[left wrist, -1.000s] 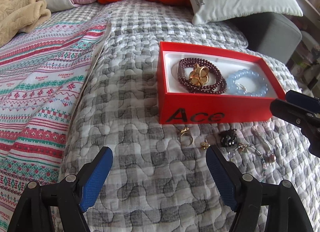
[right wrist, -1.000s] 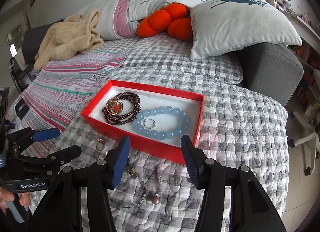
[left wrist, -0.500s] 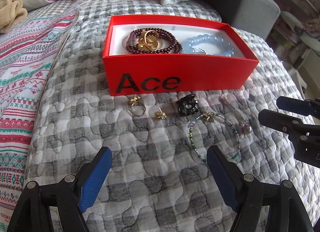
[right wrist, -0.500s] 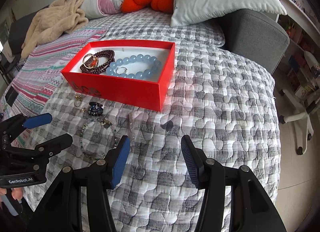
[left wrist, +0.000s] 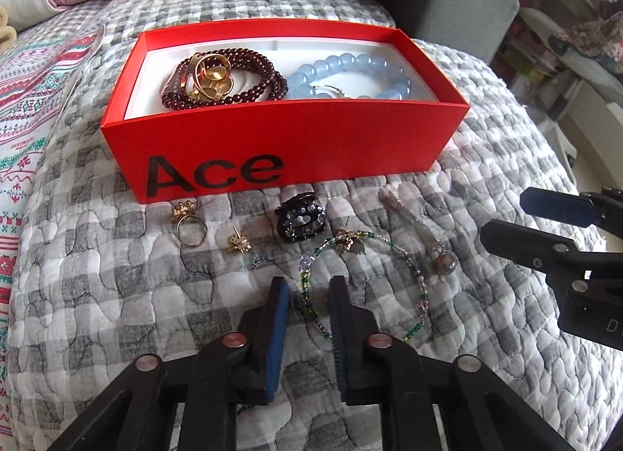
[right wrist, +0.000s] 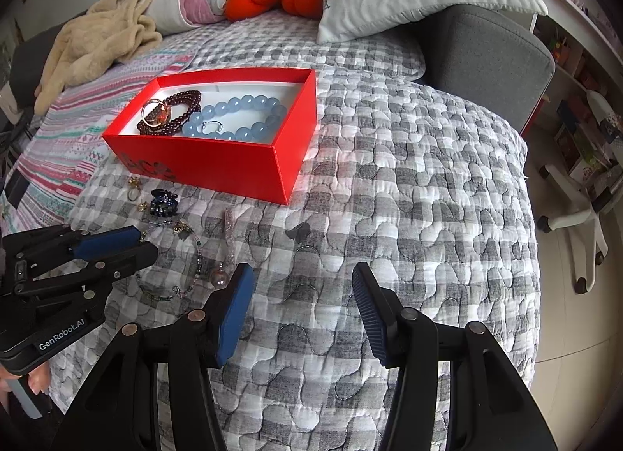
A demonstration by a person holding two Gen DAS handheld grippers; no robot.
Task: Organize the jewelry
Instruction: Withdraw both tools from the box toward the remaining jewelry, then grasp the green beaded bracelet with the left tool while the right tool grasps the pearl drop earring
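Red box (left wrist: 272,147) marked "Ace" sat at 12 o'clock on the grey checked quilt (left wrist: 117,295), holding a dark red bead bracelet (left wrist: 241,81) with gold rings and a pale blue bead bracelet (left wrist: 350,73). Below it, left to right: gold ring (left wrist: 189,227), gold stud (left wrist: 239,242), black hair claw (left wrist: 300,219), green beaded strand (left wrist: 389,252), pendant (left wrist: 445,261). Left gripper (left wrist: 307,291) at 6 o'clock, jaws closing, narrow gap, strand's left side between them, pads not pressing. Right gripper (right wrist: 301,295) at 3 o'clock, half open, empty.
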